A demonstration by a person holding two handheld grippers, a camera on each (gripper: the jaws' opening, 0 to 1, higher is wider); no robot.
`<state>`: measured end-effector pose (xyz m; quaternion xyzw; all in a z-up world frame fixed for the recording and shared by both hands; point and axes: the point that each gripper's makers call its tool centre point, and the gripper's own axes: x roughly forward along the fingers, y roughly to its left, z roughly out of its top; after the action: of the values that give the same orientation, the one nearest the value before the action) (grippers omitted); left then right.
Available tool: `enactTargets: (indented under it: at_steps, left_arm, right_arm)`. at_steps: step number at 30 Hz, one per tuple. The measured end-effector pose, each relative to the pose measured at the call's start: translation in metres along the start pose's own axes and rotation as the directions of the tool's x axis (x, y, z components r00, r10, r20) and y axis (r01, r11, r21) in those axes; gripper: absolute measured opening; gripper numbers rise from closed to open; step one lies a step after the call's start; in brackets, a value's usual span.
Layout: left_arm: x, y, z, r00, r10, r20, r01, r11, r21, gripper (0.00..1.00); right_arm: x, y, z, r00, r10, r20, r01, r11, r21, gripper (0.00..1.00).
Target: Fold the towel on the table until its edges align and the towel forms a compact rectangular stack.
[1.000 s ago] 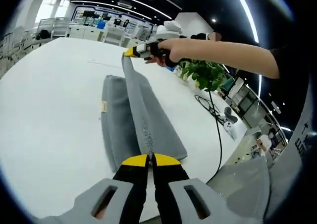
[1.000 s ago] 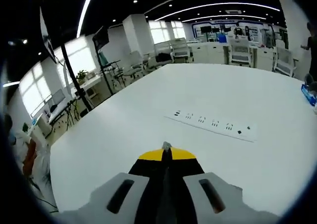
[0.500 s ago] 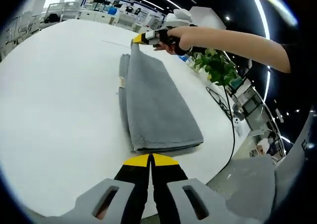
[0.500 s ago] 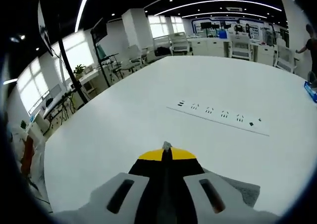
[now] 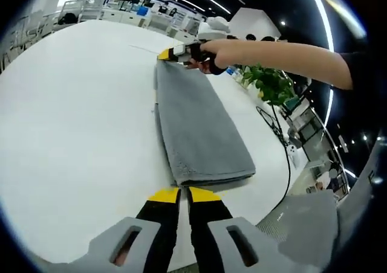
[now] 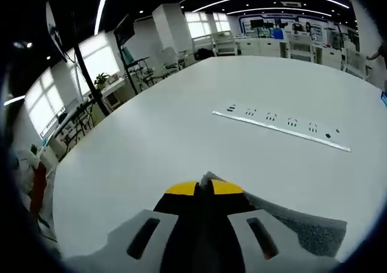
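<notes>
A grey towel (image 5: 196,125) lies flat on the white table (image 5: 72,128) as a long folded strip running away from me. My left gripper (image 5: 183,194) stands just short of the towel's near edge, its yellow-tipped jaws a narrow gap apart with bare table between them. At the strip's far end my right gripper (image 5: 171,54), held in a person's hand, rests low on the towel. In the right gripper view the right gripper (image 6: 205,187) pinches a grey towel corner (image 6: 208,178), and more towel (image 6: 302,228) spreads to the lower right.
A white power strip (image 6: 281,127) lies on the table beyond the right gripper. A potted plant (image 5: 266,86) and a black cable (image 5: 279,141) sit past the table's right edge. The person's arm (image 5: 284,54) reaches over from the right. Desks and chairs stand far behind.
The towel, held raised between both grippers a second ago, now lies flat on the table. My left jaws have parted slightly and let go of the near edge. The right gripper has come down.
</notes>
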<state>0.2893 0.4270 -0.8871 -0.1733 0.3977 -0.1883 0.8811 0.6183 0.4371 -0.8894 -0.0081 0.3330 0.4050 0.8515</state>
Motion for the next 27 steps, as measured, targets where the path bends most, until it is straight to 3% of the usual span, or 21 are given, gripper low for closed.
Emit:
enactTargets:
  at_steps: [2, 10, 17, 27]
  left_arm:
    - [0.001, 0.004, 0.003, 1.0, 0.016, 0.007, -0.016, 1.0, 0.013, 0.22]
    - [0.007, 0.007, 0.018, 0.999, 0.018, 0.027, -0.019, 0.998, 0.065, 0.41]
    - [0.019, 0.007, 0.027, 1.0, 0.011, 0.026, -0.014, 0.994, 0.11, 0.4]
    - [0.043, 0.023, 0.049, 1.0, -0.005, -0.004, 0.006, 0.98, 0.198, 0.37]
  right_arm:
    - [-0.001, 0.001, 0.001, 1.0, 0.0, 0.006, 0.0, 1.0, -0.027, 0.14]
    - [-0.005, -0.003, 0.003, 1.0, 0.011, 0.02, -0.009, 0.999, -0.05, 0.25]
    - [-0.019, -0.024, -0.001, 0.999, -0.033, 0.009, 0.033, 0.996, -0.081, 0.28]
    - [-0.07, -0.07, -0.027, 0.991, -0.132, -0.023, 0.129, 0.987, -0.094, 0.28]
